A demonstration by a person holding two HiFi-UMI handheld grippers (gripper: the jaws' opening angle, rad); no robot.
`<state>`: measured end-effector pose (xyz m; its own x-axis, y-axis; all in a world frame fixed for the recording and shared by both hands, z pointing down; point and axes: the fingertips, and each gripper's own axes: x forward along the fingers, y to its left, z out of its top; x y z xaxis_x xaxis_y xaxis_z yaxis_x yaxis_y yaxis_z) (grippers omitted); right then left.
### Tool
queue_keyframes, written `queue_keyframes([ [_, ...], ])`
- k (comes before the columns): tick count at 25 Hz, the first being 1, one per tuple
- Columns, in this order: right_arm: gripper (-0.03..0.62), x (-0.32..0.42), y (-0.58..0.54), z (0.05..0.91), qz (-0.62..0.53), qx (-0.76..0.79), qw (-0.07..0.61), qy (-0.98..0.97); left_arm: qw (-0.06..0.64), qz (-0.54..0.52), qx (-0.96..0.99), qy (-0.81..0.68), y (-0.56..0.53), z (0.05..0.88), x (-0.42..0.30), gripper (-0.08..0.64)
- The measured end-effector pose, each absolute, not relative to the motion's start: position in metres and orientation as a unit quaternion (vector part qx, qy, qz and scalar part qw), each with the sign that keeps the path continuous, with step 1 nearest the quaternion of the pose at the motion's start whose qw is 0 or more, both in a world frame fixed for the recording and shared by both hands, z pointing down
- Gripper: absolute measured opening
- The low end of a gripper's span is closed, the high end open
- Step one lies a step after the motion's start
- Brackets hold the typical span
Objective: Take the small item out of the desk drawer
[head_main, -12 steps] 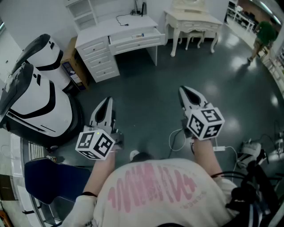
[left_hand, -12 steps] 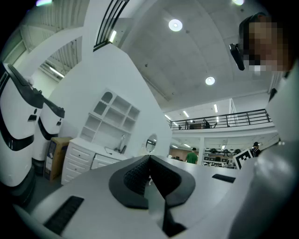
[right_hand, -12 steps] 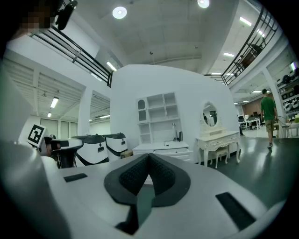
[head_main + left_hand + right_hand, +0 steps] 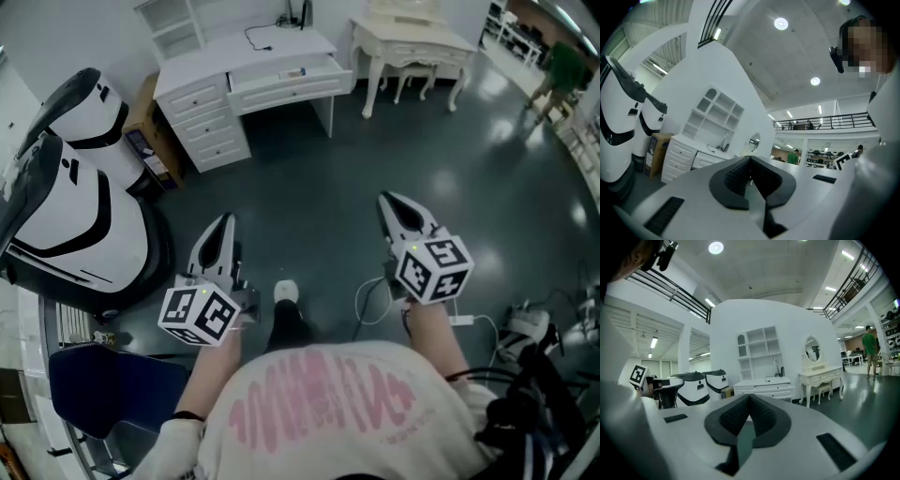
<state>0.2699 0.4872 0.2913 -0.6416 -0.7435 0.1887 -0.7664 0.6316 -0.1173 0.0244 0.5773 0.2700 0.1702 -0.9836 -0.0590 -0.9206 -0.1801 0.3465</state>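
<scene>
A white desk (image 4: 246, 77) stands at the far end of the room, its wide middle drawer (image 4: 289, 81) pulled out a little. A small item lies in the drawer (image 4: 296, 73), too small to make out. My left gripper (image 4: 222, 225) and right gripper (image 4: 387, 202) hang in mid-air over the dark floor, well short of the desk, both shut and empty. The desk (image 4: 763, 388) shows beyond the shut tips of the right gripper (image 4: 749, 397). In the left gripper view the desk (image 4: 686, 154) sits left of the shut tips of the left gripper (image 4: 750, 159).
A white dressing table (image 4: 408, 47) with a stool stands right of the desk. A large white and black machine (image 4: 70, 187) fills the left side. Cables (image 4: 375, 295) lie on the floor near my feet. A person in green (image 4: 560, 70) stands far right.
The desk has shifted slightly nearer in the head view. A foot has stepped forward between the grippers. Both grippers stay shut.
</scene>
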Motion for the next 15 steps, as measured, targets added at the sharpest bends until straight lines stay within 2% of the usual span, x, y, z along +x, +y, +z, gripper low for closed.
queue_keyframes([
  [9, 0.015, 0.223, 0.365, 0.307, 0.103, 0.432, 0.081, -0.892, 0.144, -0.132, 0.756, -0.625, 0.444, 0.29, -0.035, 0.028],
  [15, 0.015, 0.158, 0.264, 0.278, 0.12, 0.427, 0.055, -0.895, 0.132, -0.129, 0.774, -0.606, 0.34, 0.259, -0.088, 0.028],
])
